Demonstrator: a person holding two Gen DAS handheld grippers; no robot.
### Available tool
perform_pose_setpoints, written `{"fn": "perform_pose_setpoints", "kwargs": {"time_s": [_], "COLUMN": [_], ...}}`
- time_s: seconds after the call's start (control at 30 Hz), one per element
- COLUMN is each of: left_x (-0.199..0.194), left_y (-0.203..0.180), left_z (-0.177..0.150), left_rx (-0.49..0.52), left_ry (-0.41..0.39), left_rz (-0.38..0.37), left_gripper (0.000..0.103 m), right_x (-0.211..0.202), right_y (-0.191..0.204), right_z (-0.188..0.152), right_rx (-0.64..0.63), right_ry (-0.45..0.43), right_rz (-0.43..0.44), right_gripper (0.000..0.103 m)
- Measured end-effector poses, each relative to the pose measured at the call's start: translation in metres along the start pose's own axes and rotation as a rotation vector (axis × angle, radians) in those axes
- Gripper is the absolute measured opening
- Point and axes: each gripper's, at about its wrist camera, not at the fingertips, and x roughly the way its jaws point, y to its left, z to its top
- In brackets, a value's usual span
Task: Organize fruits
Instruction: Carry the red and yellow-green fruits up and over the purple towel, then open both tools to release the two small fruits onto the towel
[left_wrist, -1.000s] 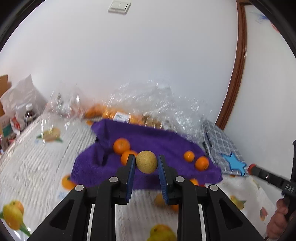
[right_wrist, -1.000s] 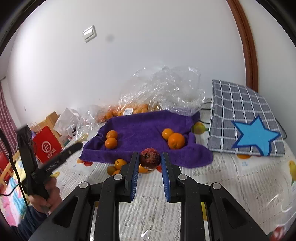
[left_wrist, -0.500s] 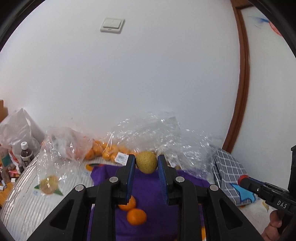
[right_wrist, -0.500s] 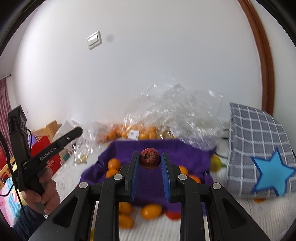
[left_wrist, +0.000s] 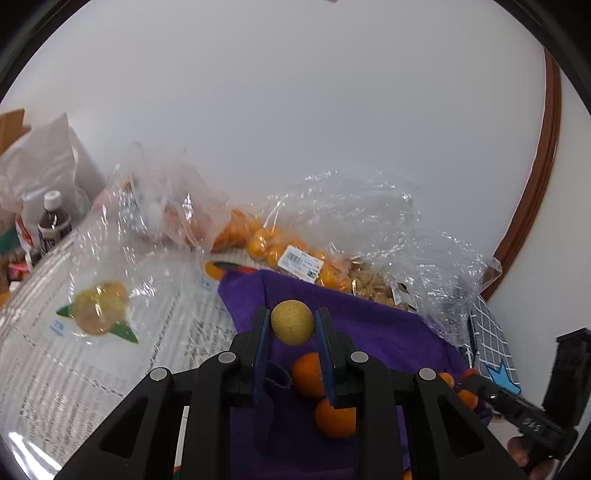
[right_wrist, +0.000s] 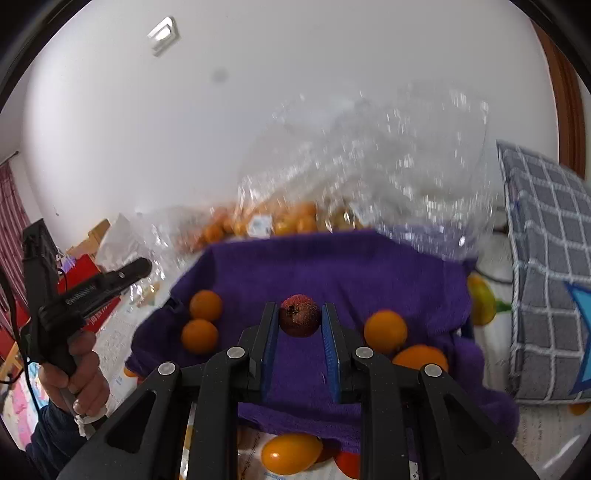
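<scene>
My left gripper is shut on a round yellow-brown fruit, held over the left part of the purple cloth. Two oranges lie on the cloth just below its jaws. My right gripper is shut on a dark red fruit above the middle of the purple cloth. Oranges rest on that cloth to the left and to the right of the red fruit. The left gripper's body and the hand holding it show at the left edge of the right wrist view.
Clear plastic bags with many small oranges lie behind the cloth against the white wall. A checked cushion with a blue star stands at the right. A bottle and white bag sit far left. Loose fruits lie before the cloth's front edge.
Both grippers have moved forward toward the purple cloth with their fruits still held. The cloth and bags now look nearer and larger in both views.
</scene>
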Motion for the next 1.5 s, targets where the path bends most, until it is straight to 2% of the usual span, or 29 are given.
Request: {"fn": "perform_pose_setpoints", "kwargs": {"time_s": [0.13,0.23,0.37,0.5,0.67,0.83,1.07,1.5], "left_x": [0.006,0.016,0.023,0.024,0.025,0.027,0.029,0.041], "left_y": [-0.006,-0.011,-0.022,-0.024,-0.026,-0.025,-0.031,-0.036], "left_z": [-0.005,-0.012,-0.021,-0.023,-0.022,-0.023,-0.027,-0.034], "left_rx": [0.025,0.010,0.058,0.061,0.081,0.073,0.102,0.117], "left_ry": [0.028,0.080,0.113,0.133,0.138,0.162,0.182,0.257], "left_rz": [0.019,0.005,0.049,0.059,0.111,0.107,0.130,0.160], "left_gripper": [0.024,0.024,0.024,0.024,0.024,0.024,0.024,0.024], "right_x": [0.011,0.020,0.026,0.025,0.029,0.028,0.024,0.009], "right_y": [0.000,0.004,0.006,0.007,0.010,0.011,0.009,0.004], "right_z": [-0.007,-0.012,-0.016,-0.016,-0.017,-0.016,-0.014,-0.012], "right_rx": [-0.005,-0.026,-0.027,-0.036,-0.049,-0.063,-0.059,-0.046], "right_ry": [0.035,0.065,0.087,0.083,0.095,0.089,0.078,0.043], "right_rz": [0.011,-0.007,-0.011,-0.025,-0.043,-0.063,-0.072,-0.093], "right_gripper": [0.024,0.024,0.024,0.024,0.024,0.025,0.035,0.036]}}
